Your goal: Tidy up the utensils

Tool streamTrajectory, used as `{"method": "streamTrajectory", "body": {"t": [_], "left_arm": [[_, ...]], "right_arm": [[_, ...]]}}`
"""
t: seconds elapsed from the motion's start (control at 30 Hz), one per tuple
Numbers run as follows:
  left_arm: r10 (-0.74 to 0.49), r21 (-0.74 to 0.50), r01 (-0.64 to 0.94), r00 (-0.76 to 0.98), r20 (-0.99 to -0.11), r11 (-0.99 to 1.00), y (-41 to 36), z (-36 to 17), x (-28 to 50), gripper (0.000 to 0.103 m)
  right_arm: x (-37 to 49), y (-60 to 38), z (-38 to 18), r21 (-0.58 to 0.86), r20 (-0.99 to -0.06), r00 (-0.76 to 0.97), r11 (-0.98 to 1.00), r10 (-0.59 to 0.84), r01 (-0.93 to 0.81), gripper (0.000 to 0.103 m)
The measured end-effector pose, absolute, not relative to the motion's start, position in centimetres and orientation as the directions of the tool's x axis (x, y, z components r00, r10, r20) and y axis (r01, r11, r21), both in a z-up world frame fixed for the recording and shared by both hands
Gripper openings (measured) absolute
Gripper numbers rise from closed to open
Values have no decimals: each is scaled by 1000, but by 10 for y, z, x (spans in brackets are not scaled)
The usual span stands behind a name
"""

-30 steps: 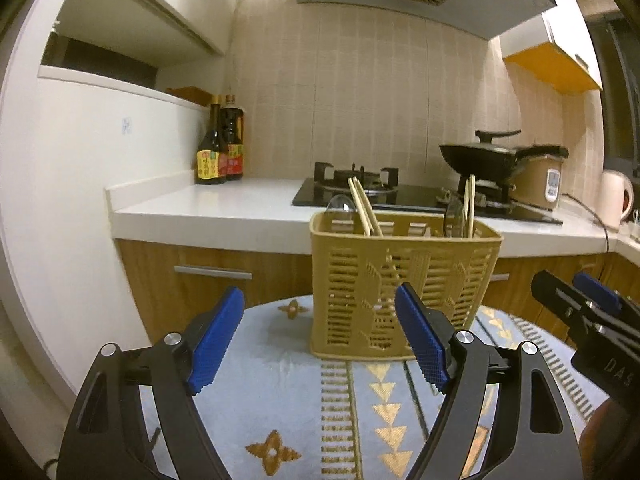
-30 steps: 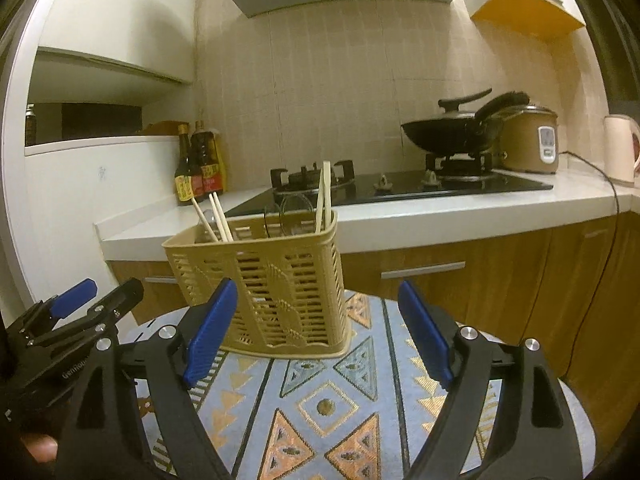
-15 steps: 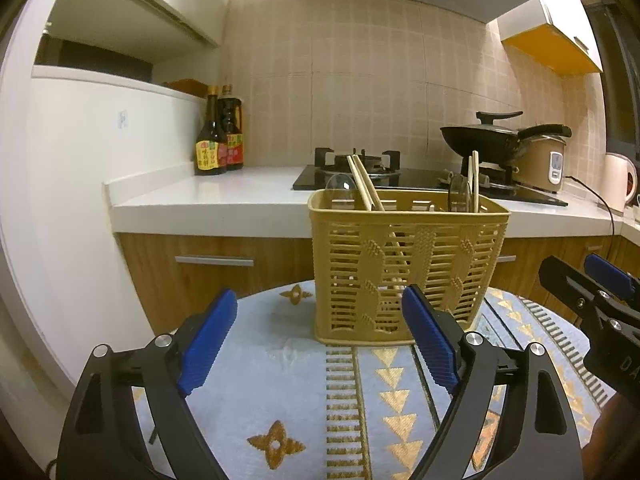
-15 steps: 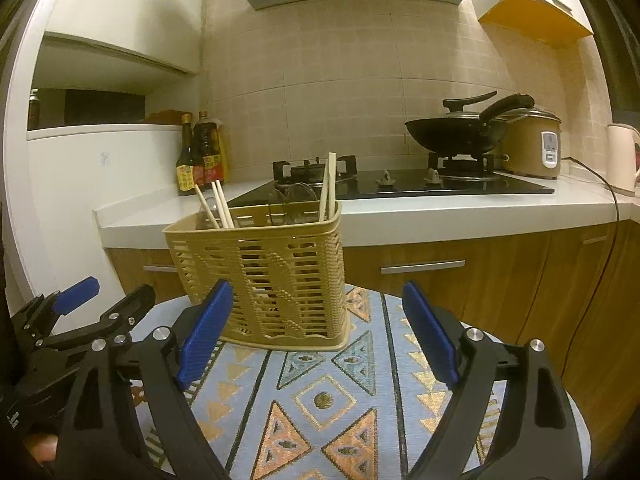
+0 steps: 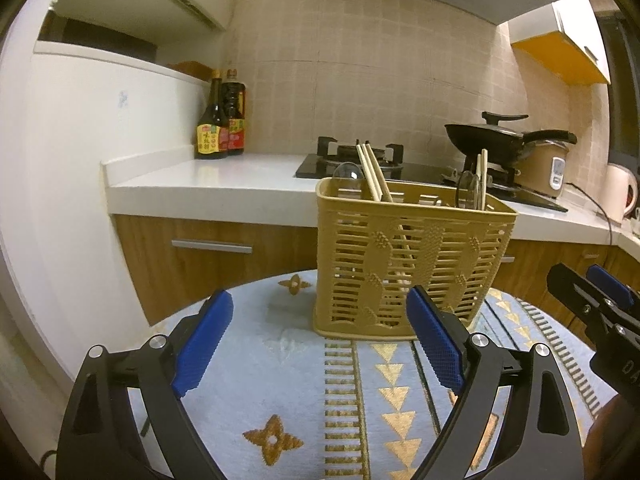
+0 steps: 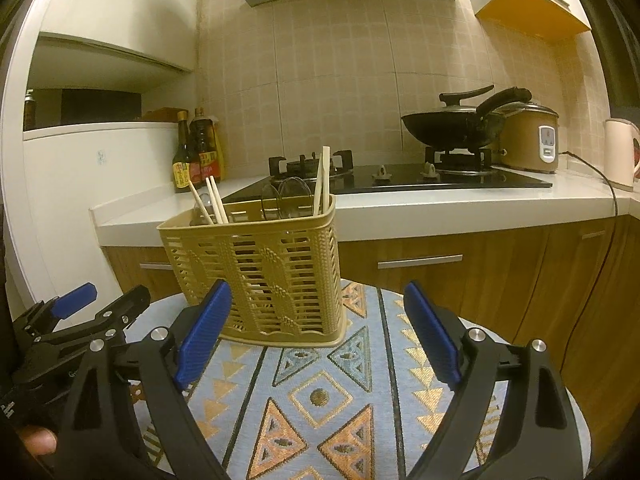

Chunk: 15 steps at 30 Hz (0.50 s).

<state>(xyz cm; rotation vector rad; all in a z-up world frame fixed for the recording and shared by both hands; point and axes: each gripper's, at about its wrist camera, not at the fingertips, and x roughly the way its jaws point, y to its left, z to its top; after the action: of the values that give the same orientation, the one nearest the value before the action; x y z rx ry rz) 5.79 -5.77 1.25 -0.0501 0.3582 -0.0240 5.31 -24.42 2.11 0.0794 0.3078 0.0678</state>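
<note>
Both hand-held grippers have dipped lower over the past second, so the yellow basket (image 5: 412, 264) now sits higher in each wrist view and the kitchen behind it has risen with it. The left hand-held gripper (image 5: 316, 344) hovers over the round bench (image 5: 256, 364) with its blue pads (image 5: 202, 344) spread wide apart and nothing between them; the basket stands just beyond its right pad. The right hand-held gripper (image 6: 316, 336) is likewise spread apart and empty, its left pad (image 6: 200, 338) crossing in front of the basket's lower left side (image 6: 256, 276). The basket stands upright on the patterned cloth (image 6: 320, 396) covering the bench. One pair of chopsticks (image 5: 372, 174) leans at its left end in the left view, beside a clear spoon (image 5: 347, 171); another pair of chopsticks (image 5: 481, 178) stands near upright at the right end beside two more clear spoons (image 5: 468, 188). Behind, a white kitchen counter (image 5: 224, 184) carries two sauce bottles (image 5: 220, 120), a gas stove (image 6: 384, 176), a black lidded pan (image 6: 452, 120), a rice cooker (image 6: 532, 138) and a kettle (image 5: 620, 194).
</note>
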Motion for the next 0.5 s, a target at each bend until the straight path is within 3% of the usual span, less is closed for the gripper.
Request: {"method": "streamTrajectory", "body": {"t": [0.5], "left_arm": [[-34, -30, 26, 939, -341, 999, -63, 12, 56, 87]], "right_arm": [[56, -245, 18, 100, -320, 943, 993, 91, -61, 84]]}}
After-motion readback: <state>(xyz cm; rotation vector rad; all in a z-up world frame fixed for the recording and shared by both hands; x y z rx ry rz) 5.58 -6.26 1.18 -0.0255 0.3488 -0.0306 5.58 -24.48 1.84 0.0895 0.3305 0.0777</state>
